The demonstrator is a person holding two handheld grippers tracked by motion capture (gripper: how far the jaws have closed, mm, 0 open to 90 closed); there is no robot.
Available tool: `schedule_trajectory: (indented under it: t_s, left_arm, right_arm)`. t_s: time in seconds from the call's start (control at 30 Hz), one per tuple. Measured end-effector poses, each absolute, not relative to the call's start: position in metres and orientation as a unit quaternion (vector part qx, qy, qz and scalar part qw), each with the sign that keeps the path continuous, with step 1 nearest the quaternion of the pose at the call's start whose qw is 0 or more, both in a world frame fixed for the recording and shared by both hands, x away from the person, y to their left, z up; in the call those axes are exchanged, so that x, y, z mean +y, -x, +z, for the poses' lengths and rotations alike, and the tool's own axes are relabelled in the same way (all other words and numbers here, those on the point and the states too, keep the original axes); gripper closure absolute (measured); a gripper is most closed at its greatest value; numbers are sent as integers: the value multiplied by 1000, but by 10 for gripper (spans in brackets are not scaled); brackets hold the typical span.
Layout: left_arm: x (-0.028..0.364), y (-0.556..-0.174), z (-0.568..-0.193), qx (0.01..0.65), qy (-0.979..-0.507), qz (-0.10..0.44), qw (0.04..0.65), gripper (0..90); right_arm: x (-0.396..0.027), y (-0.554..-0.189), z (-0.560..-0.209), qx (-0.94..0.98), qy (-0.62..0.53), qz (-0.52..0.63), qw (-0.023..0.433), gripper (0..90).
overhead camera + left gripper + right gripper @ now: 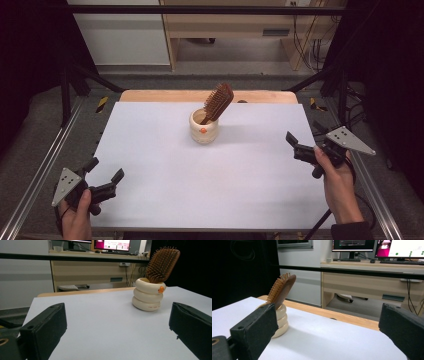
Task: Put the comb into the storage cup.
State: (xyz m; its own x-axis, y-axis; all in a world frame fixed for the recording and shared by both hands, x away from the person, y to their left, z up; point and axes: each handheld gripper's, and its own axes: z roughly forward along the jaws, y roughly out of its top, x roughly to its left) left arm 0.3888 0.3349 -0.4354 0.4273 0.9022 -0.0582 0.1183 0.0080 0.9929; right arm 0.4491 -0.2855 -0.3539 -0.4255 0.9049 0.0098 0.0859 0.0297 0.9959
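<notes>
- Standing handle-down in the cream ringed holder (204,127), the wooden hairbrush (218,102) leans toward one o'clock, at the table's (165,170) twelve o'clock.
- Left gripper (105,176), at eight o'clock, jaws apart, empty.
- Right gripper (291,142), at three o'clock, jaws apart, empty.

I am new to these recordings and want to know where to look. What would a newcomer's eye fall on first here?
First, the brown wooden paddle hairbrush, standing handle-down and tilted in the cream ringed ceramic cup at the far middle of the pale blue-white table cover. Next, the two black hand-held grippers with jaws apart: the left gripper at the near left corner, the right gripper at the right edge, both well away from the cup.
</notes>
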Motion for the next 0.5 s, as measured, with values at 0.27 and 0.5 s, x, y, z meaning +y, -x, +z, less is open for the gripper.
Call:
schedule_trajectory:
  t_s: [0.27, 0.5]
  left_arm:
    - [336, -390, -437, 412, -619, 339, 577, 14]
    - [335, -390, -437, 409, -619, 337, 579, 14]
  right_arm:
    - [-295, -443, -362, 616, -406, 569, 364, 23]
    - [-302, -439, -379, 618, -414, 561, 362, 23]
